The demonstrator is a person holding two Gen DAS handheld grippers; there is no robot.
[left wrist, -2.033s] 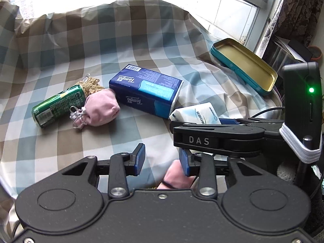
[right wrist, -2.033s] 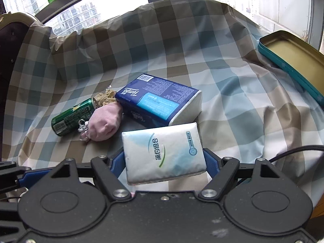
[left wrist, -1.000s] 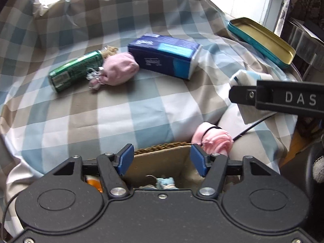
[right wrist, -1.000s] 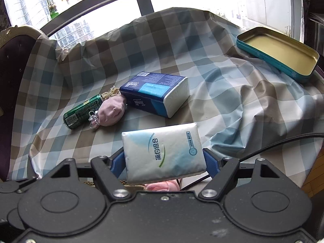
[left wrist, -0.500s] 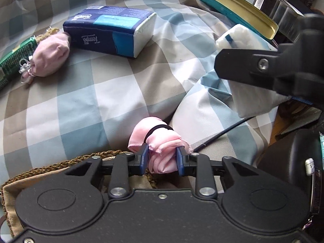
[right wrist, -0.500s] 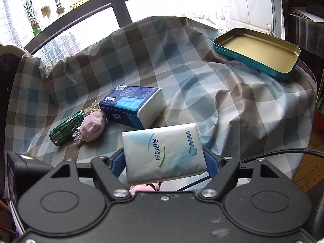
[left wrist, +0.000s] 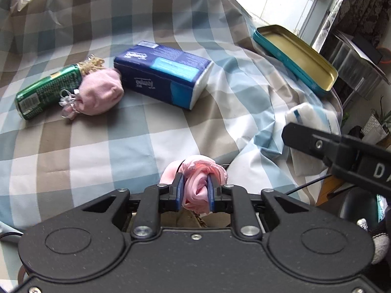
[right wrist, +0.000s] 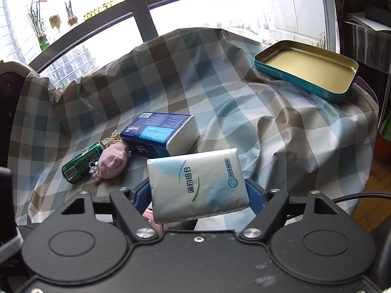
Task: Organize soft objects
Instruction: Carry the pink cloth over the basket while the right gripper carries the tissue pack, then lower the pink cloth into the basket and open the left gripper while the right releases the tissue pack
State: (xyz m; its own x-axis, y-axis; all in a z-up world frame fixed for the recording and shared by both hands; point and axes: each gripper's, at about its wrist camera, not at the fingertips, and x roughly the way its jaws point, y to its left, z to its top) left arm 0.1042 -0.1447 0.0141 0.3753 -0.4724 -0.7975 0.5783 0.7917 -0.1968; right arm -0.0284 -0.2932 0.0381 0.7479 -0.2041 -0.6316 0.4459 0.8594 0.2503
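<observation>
A: Since half a second ago the left gripper [left wrist: 195, 191] has lifted its rolled pink fabric bundle [left wrist: 196, 183] off the woven basket rim, and the checked tablecloth [left wrist: 136, 136] now shows wider behind it.

B: Its jaws?

A: Pressed tight on the bundle, which bulges out above the blue pads. The right gripper [right wrist: 198, 195] pinches a white soft tissue pack with blue-green swirls [right wrist: 198, 183] by its two short ends, held above the cloth.

B: Any writing?

A: Chinese characters on that pack. The dark blue tissue pack [left wrist: 162, 73] lying on the cloth reads "Tempo". "D" shows on the right gripper's body in the left view.

B: Others?

A: A pink drawstring pouch [left wrist: 100, 92] touches a green can [left wrist: 46, 90]; a teal tin lid [right wrist: 305, 68] sits far right.
</observation>
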